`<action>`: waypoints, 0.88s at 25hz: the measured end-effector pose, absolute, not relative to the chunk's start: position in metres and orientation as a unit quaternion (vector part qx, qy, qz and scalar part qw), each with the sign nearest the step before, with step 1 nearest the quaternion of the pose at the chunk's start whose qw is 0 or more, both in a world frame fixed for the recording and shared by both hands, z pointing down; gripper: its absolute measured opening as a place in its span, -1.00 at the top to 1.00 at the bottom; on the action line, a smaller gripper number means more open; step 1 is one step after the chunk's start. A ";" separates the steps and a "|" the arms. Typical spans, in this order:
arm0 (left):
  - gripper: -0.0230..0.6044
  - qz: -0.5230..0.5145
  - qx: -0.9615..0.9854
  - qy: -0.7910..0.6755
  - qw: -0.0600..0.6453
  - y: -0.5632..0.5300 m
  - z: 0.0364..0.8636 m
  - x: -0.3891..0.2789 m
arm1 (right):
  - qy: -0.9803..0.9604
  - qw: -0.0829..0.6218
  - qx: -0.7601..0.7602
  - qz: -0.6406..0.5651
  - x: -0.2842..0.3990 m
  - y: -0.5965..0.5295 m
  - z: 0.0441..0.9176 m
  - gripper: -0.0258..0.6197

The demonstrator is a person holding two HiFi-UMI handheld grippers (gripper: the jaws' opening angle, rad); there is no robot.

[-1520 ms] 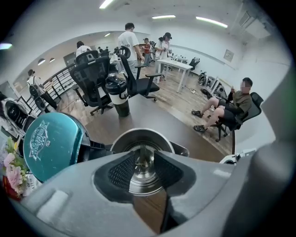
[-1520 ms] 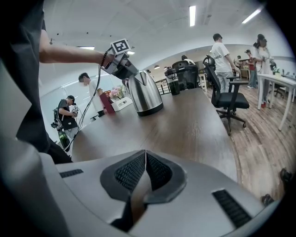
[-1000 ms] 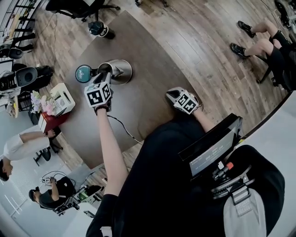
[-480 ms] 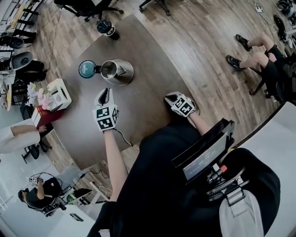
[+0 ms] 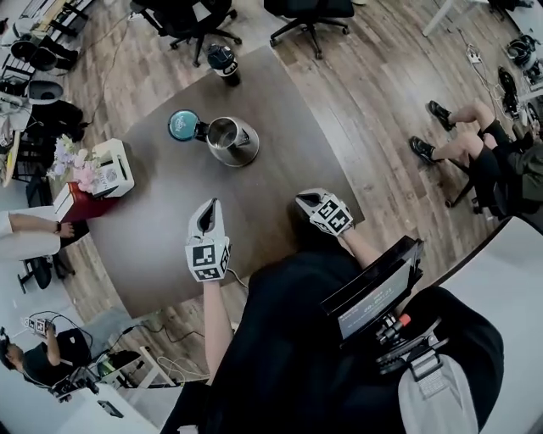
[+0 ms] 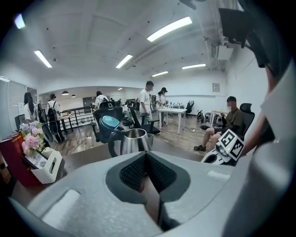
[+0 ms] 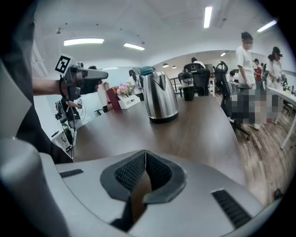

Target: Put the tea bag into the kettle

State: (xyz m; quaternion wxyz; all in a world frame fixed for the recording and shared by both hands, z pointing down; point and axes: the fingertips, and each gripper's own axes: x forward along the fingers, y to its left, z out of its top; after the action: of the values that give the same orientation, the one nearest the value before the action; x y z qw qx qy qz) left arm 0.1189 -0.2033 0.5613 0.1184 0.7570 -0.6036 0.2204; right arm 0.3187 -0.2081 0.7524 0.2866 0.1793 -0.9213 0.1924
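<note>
Task judged probably complete: left gripper (image 5: pixel 209 206) jaws just closed on nothing, right gripper (image 5: pixel 300 198) shut empty, both well clear of kettle (image 5: pixel 231 140), tea bag unseen

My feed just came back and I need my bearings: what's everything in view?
table: one, dark brown, centre
kettle: one, steel, far half of the table, open
kettle lid: one, teal, tipped back by the handle
tumbler: one, dark, table's far end
box: one, white, table's left edge
flowers: one bunch, pink, beside the box
office chairs: two, black, floor beyond the table
seated person: one, dark-clothed, right of the table
tea bag: none visible
screen: one, black, on the wearer's chest
left gripper: one, grey, near table edge, jaws just closed, nothing between them
right gripper: one, grey, near table edge, jaws shut, empty
</note>
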 end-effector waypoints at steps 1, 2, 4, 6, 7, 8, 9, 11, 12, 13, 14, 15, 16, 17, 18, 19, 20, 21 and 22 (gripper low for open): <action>0.91 0.212 0.762 -0.601 0.114 -0.196 0.557 0.121 | -0.931 0.269 0.172 0.179 0.305 -0.208 0.735 0.90; 0.91 0.206 0.764 -0.600 0.113 -0.189 0.554 0.123 | -0.940 0.252 0.164 0.164 0.292 -0.208 0.716 0.90; 0.91 0.189 0.767 -0.601 0.122 -0.173 0.552 0.124 | -0.953 0.223 0.147 0.143 0.269 -0.206 0.680 0.90; 0.91 0.177 0.771 -0.597 0.133 -0.158 0.554 0.126 | -0.962 0.198 0.133 0.135 0.248 -0.199 0.653 0.90; 0.91 0.175 0.775 -0.591 0.136 -0.152 0.555 0.128 | -0.965 0.185 0.130 0.133 0.239 -0.197 0.639 0.90; 0.91 0.174 0.781 -0.584 0.138 -0.146 0.557 0.130 | -0.968 0.171 0.129 0.133 0.231 -0.196 0.625 0.90; 0.91 0.173 0.787 -0.576 0.141 -0.140 0.559 0.133 | -0.969 0.157 0.130 0.136 0.224 -0.193 0.612 0.90; 0.91 0.164 0.798 -0.560 0.147 -0.128 0.561 0.135 | -0.971 0.132 0.134 0.147 0.211 -0.183 0.590 0.90; 0.91 0.158 0.804 -0.554 0.149 -0.123 0.562 0.135 | -0.972 0.122 0.135 0.149 0.206 -0.177 0.582 0.90; 0.91 0.151 0.809 -0.548 0.149 -0.119 0.562 0.135 | -0.973 0.114 0.135 0.149 0.200 -0.171 0.574 0.90; 0.91 0.145 0.814 -0.542 0.148 -0.116 0.562 0.133 | -0.974 0.109 0.134 0.145 0.193 -0.166 0.567 0.90; 0.91 0.141 0.819 -0.537 0.145 -0.113 0.563 0.131 | -0.976 0.106 0.133 0.139 0.186 -0.161 0.561 0.91; 0.91 0.140 0.822 -0.533 0.142 -0.110 0.564 0.127 | -0.977 0.105 0.130 0.134 0.177 -0.155 0.556 0.91; 0.91 0.140 0.825 -0.529 0.140 -0.107 0.566 0.122 | -0.978 0.105 0.128 0.130 0.168 -0.149 0.553 0.91; 0.91 0.141 0.828 -0.524 0.139 -0.104 0.568 0.118 | -0.978 0.106 0.125 0.128 0.159 -0.144 0.552 0.91; 0.91 0.141 0.832 -0.519 0.139 -0.102 0.570 0.113 | -0.978 0.108 0.124 0.127 0.151 -0.139 0.552 0.91; 0.91 0.141 0.835 -0.514 0.138 -0.100 0.571 0.110 | -0.978 0.110 0.124 0.128 0.145 -0.135 0.552 0.91; 0.91 0.141 0.838 -0.508 0.137 -0.097 0.571 0.108 | -0.978 0.112 0.124 0.129 0.140 -0.132 0.552 0.91; 0.91 0.141 0.841 -0.504 0.136 -0.094 0.571 0.106 | -0.977 0.113 0.125 0.130 0.137 -0.129 0.553 0.91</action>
State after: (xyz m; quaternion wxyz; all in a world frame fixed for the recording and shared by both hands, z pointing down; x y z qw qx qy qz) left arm 0.1061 -0.0944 0.5712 0.1361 0.8413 -0.5038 0.1413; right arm 0.1365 -0.1287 0.5527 0.1135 0.1248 -0.9771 0.1296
